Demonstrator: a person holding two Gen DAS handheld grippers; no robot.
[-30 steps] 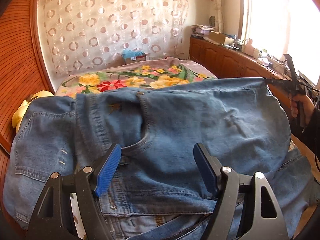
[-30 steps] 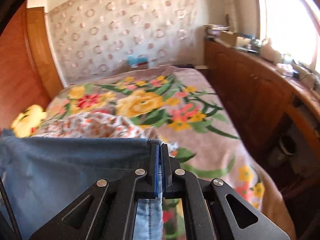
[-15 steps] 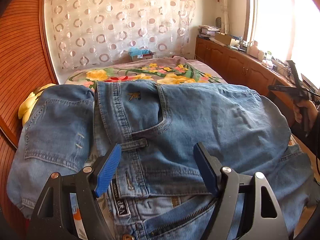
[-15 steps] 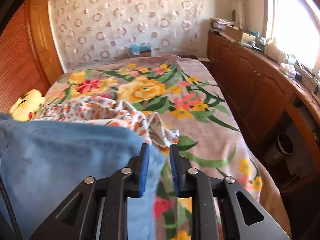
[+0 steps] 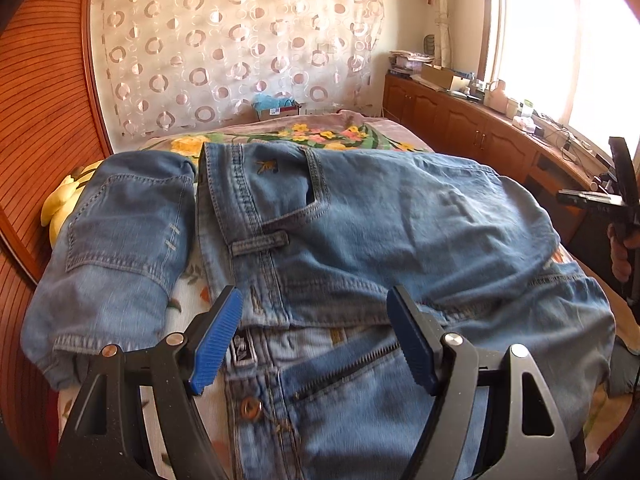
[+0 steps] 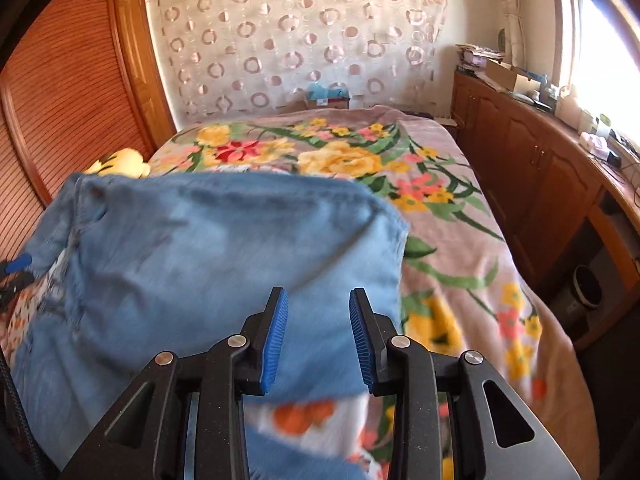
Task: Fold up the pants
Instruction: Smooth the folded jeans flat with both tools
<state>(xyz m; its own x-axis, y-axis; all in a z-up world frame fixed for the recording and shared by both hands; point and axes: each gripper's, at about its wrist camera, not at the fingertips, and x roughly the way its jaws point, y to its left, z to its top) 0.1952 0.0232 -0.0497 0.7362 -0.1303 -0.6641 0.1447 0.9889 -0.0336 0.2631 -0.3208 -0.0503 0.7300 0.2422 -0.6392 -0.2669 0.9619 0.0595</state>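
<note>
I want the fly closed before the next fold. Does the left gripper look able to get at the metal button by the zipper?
Probably yes. The left gripper hangs open over the jeans, and the button lies bare on top, just below and between its pads, with nothing covering it.

right gripper [image 6: 319, 334]: jaws opening, blue pads apart, nothing pinched | jeans [image 6: 224, 248]: blurred blue denim lying folded below and ahead of the pads (edge toward the right) | floral blanket [image 6: 440, 216] beneath | yellow plush toy [image 6: 120, 162] far left
</note>
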